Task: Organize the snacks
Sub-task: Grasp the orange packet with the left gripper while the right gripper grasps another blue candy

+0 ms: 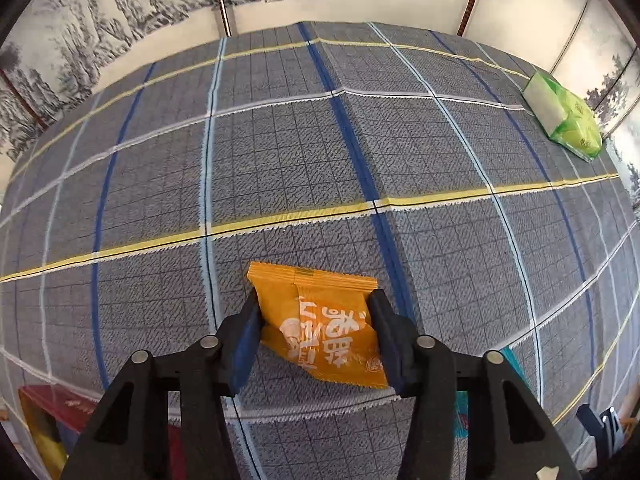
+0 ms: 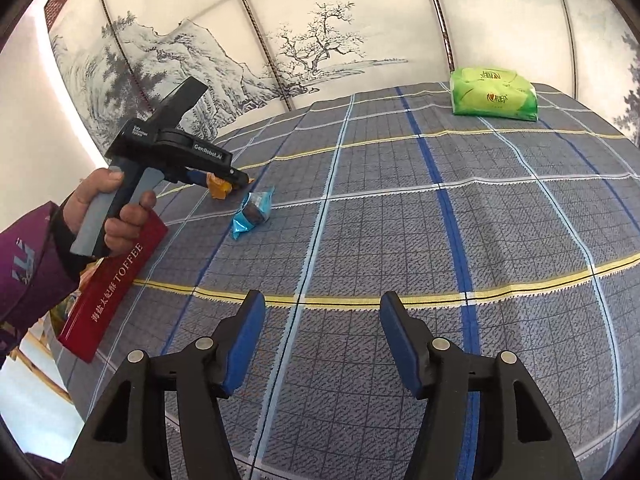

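Note:
My left gripper (image 1: pixel 314 312) is shut on an orange snack packet (image 1: pixel 320 320) and holds it just above the plaid tablecloth (image 1: pixel 280 152). In the right wrist view the left gripper (image 2: pixel 240 180) shows at the left with the orange packet (image 2: pixel 220 189) in its jaws. A blue snack packet (image 2: pixel 253 212) lies on the cloth just right of it. A red toffee box (image 2: pixel 116 284) lies at the table's left edge, under the left hand; it also shows in the left wrist view (image 1: pixel 52 404). My right gripper (image 2: pixel 322 320) is open and empty over the near part of the cloth.
A green tissue pack (image 2: pixel 494 94) lies at the far right of the table; it also shows in the left wrist view (image 1: pixel 568 120). A painted folding screen (image 2: pixel 320 40) stands behind the table. A bit of blue wrapper (image 1: pixel 512 360) peeks out beside the left gripper's right finger.

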A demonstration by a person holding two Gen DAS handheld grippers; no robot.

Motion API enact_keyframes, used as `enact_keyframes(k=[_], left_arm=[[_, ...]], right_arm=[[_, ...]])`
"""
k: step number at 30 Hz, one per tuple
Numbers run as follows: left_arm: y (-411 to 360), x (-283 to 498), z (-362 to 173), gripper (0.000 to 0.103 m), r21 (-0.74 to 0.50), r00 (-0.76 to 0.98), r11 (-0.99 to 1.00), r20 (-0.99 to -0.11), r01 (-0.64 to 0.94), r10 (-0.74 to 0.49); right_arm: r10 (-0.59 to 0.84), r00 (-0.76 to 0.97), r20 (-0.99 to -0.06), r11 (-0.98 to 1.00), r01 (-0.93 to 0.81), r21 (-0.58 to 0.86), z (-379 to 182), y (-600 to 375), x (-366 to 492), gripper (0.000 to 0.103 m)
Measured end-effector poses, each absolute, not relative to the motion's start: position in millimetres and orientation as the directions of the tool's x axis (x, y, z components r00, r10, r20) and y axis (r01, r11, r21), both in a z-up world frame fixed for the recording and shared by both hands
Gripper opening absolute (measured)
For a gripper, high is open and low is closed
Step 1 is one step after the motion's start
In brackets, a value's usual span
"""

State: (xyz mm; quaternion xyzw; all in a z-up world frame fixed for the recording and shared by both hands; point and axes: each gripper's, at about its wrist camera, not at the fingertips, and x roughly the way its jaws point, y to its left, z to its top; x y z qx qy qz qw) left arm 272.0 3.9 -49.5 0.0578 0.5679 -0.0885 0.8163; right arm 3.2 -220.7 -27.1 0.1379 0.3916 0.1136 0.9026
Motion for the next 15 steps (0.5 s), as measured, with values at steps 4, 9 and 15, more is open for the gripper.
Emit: enact_keyframes(k=[4,9,15], left_arm=[[-0.4,227.5,-26.5,0.045,-0.107,0.371,0.958,-0.906,0.264,-0.204],[10.7,139.7,11.9,0.045,-0.173,0.433,0.935,-0.85,0.309,-0.3],[27.4,69.4,36.3,0.045,-0.184,0.475,0.927,-0.816,0.328,-0.33]], right_arm=[[0.308,0.668,-0.678,0.937,-0.091,0.336,-26.8,-221.2,3.4,0.061],[0.361,0.628,-0.689,0.928,-0.174,0.328,-22.5,-203.7,15.6,0.061],[0.402,0.607,-0.685,0.913,-0.321,0.251,-13.8,-164.2,66.9,0.072]])
